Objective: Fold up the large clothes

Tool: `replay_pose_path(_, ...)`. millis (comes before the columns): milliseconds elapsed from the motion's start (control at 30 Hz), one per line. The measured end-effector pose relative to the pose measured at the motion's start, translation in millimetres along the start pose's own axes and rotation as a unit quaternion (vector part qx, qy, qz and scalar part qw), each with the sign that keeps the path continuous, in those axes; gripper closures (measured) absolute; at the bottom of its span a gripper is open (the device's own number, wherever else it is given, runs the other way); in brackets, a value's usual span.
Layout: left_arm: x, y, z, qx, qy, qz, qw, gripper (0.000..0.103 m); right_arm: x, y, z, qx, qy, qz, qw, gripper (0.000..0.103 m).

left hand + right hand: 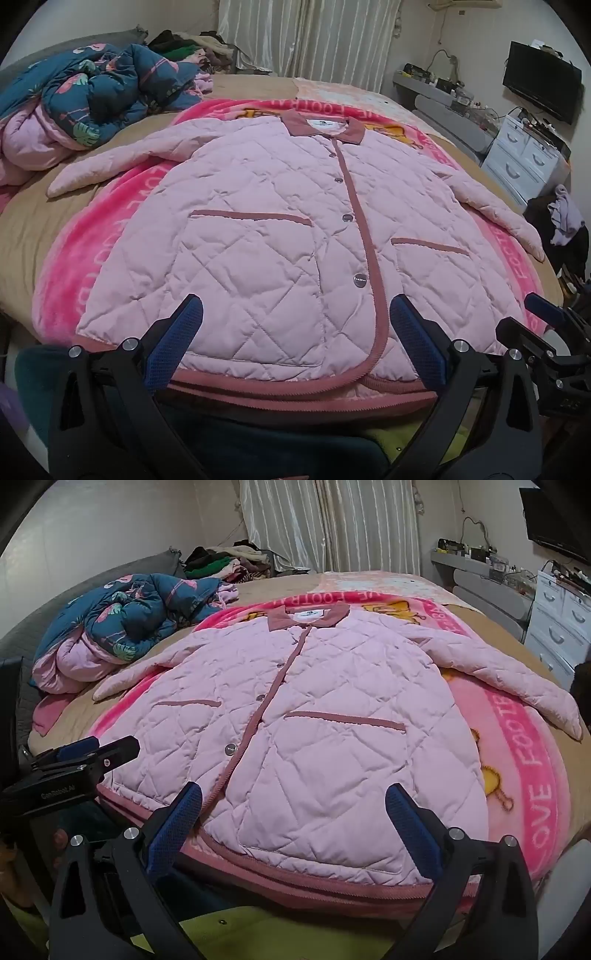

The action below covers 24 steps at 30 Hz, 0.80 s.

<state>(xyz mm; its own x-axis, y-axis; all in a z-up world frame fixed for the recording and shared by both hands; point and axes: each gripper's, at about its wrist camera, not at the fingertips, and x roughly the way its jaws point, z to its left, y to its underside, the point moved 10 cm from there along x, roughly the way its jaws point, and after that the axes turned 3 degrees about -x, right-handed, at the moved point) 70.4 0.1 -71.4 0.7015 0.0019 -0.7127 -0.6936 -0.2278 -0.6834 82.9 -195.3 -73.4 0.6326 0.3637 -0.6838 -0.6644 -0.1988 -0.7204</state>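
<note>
Jacket flat, buttoned, sleeves out at 9 and 3 | no fold made; all left | left tool, right tool spread, empty, at my hem.

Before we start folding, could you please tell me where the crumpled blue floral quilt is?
The crumpled blue floral quilt lies at the bed's far left in both views, just beyond the left sleeve of the pink quilted jacket.

pink quilted jacket spread flat, buttoned.
</note>
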Motion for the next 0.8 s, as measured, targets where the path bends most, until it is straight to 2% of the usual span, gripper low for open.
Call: replay_pose_path(800, -2.2, -2.5, -0.2, -0.001, -0.002, -0.004, 1.0000, 0.009, -1.0, 2.2, 4.8, -0.002, -0.001, 0.000, 1.000, 0.004)
